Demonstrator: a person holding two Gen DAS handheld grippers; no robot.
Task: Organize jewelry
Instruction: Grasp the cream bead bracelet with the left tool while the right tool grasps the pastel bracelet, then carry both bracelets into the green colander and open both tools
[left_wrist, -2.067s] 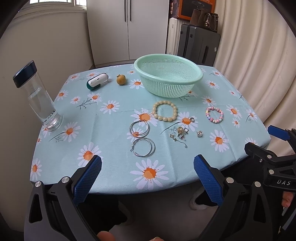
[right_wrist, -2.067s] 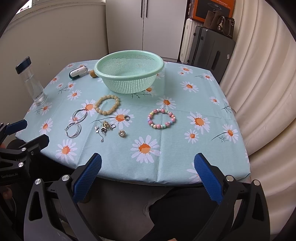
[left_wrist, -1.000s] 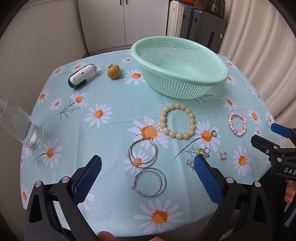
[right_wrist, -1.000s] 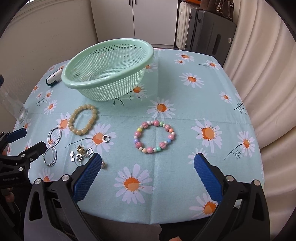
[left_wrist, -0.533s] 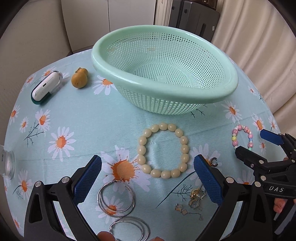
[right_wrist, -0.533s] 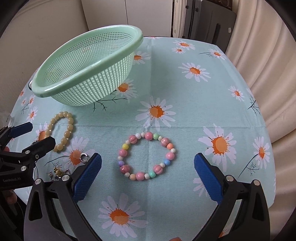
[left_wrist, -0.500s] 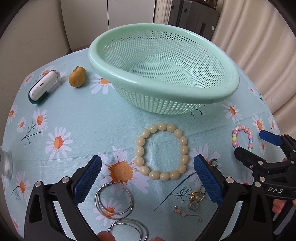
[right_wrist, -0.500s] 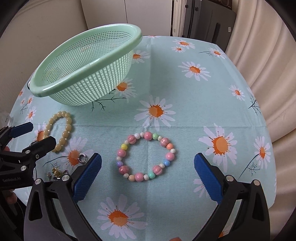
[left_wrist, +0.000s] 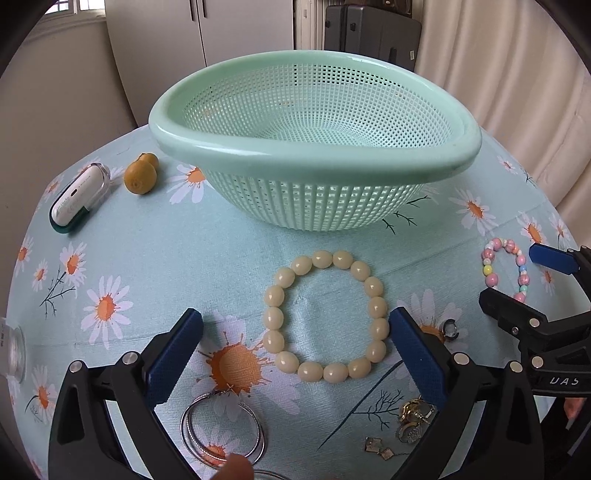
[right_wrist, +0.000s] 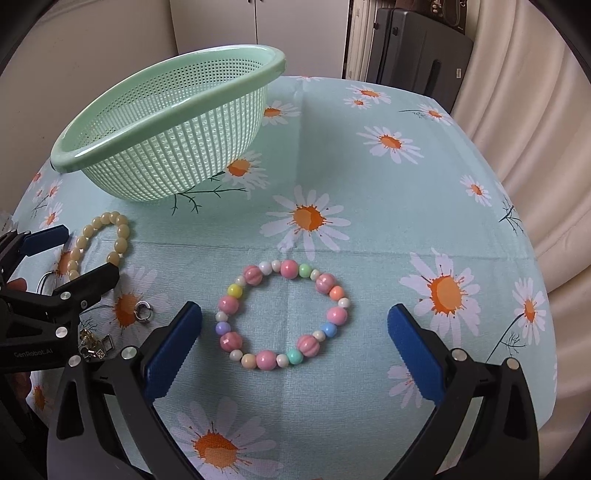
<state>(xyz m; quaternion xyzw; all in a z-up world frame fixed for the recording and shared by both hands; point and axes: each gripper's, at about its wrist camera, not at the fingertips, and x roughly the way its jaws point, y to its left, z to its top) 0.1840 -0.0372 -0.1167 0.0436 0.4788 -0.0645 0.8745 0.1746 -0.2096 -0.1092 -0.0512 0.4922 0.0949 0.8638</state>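
Bracelets, cream (left_wrist: 326, 316) and pastel (right_wrist: 283, 314), are framed by wide-open grippers, left (left_wrist: 295, 350) and right (right_wrist: 294, 343); beads could roll aside if pinched off-centre.

The glass bottle (left_wrist: 11, 354), left of the cream bead bracelet (left_wrist: 327, 315), is cut off by the frame edge. The hoop earrings (left_wrist: 221, 432) below that bracelet are partly covered by a fingertip. The small charms (left_wrist: 410, 421) are too small to identify.
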